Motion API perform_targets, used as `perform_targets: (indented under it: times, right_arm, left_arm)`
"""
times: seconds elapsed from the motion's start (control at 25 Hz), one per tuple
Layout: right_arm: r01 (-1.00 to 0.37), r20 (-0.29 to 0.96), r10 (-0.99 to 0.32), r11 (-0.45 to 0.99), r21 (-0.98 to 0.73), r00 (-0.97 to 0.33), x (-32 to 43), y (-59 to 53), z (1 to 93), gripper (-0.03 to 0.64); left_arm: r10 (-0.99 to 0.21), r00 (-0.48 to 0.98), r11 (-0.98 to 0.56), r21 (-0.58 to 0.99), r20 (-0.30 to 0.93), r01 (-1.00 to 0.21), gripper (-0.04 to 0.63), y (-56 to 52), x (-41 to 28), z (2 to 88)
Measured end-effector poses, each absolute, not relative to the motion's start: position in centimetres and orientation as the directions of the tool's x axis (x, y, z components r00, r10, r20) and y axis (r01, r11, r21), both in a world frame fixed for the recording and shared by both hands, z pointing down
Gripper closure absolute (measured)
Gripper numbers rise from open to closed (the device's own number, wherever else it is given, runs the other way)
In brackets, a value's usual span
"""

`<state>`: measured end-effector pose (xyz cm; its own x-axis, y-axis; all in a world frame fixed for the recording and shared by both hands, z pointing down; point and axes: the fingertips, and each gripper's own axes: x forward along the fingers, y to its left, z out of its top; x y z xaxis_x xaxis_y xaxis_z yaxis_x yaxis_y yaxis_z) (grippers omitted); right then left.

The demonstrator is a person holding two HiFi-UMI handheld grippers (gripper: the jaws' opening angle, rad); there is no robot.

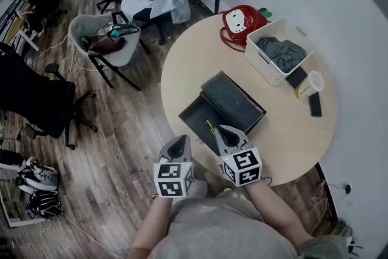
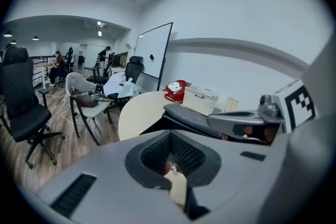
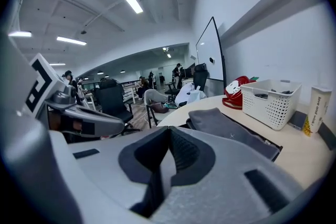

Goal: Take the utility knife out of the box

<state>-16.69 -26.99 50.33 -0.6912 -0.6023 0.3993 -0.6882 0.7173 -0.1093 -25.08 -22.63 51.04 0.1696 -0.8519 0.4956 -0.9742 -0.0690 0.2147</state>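
Note:
A dark box point(image 1: 195, 116) lies open on the round beige table point(image 1: 291, 136), its lid point(image 1: 233, 101) resting slanted over the far part. In the tray a thin yellow strip, the utility knife point(image 1: 210, 126), shows just ahead of my right gripper point(image 1: 227, 133). That gripper is shut and empty above the tray's near end; its own view shows the jaws together point(image 3: 168, 139) and the lid point(image 3: 231, 131) beyond. My left gripper point(image 1: 180, 144) hovers off the table's near-left edge, jaws together point(image 2: 170, 147). A pale sliver sits in its seam; what it is I cannot tell.
A white basket point(image 1: 276, 48) with grey cloth, a red bag point(image 1: 242, 20), a paper cup point(image 1: 315, 82) and a dark phone point(image 1: 315, 104) occupy the table's far and right side. Chairs point(image 1: 103, 39) stand on the wooden floor to the left.

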Motion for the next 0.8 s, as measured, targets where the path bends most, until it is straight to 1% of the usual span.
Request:
perform_targets:
  times: [0.16, 0.32, 0.48, 0.52, 0.56, 0.6, 0.8]
  right_arm:
    - [-0.715, 0.456, -0.611, 0.694, -0.085, -0.647, -17.5, -27.9, 51.8, 0.615]
    - [-0.707, 0.525, -0.581, 0.705, -0.056, -0.621, -18.1, -28.9, 53.7, 0.615]
    - [-0.699, 0.601, -0.530, 0.712, -0.068, -0.598, -18.4, -29.9, 55.8, 0.614]
    - [-0.698, 0.625, -0.511, 0.712, -0.077, -0.590, -18.4, -30.2, 56.4, 0.606]
    - [-0.695, 0.651, -0.489, 0.714, -0.084, -0.581, -18.5, -30.3, 57.2, 0.556]
    - [-0.692, 0.676, -0.468, 0.716, -0.087, -0.569, -18.5, -30.3, 57.9, 0.523]
    - [-0.675, 0.776, -0.398, 0.736, -0.049, -0.490, -19.1, -30.6, 61.1, 0.509]
  left_arm:
    - [-0.822, 0.249, -0.150, 0.227, 0.512, -0.962, 0.595, -24.0, -25.7, 51.8]
    - [-0.795, 0.303, -0.207, 0.234, 0.526, -0.950, 0.595, -25.2, -25.9, 52.8]
    - [-0.773, 0.337, -0.242, 0.242, 0.537, -0.940, 0.595, -26.4, -26.0, 53.9]
    - [-0.767, 0.347, -0.249, 0.249, 0.540, -0.936, 0.595, -26.7, -26.0, 54.1]
    - [-0.760, 0.358, -0.256, 0.257, 0.542, -0.932, 0.595, -27.0, -25.9, 54.2]
    - [-0.755, 0.367, -0.262, 0.263, 0.544, -0.929, 0.595, -27.2, -25.9, 54.3]
    - [-0.746, 0.380, -0.271, 0.272, 0.547, -0.923, 0.595, -28.4, -26.5, 54.9]
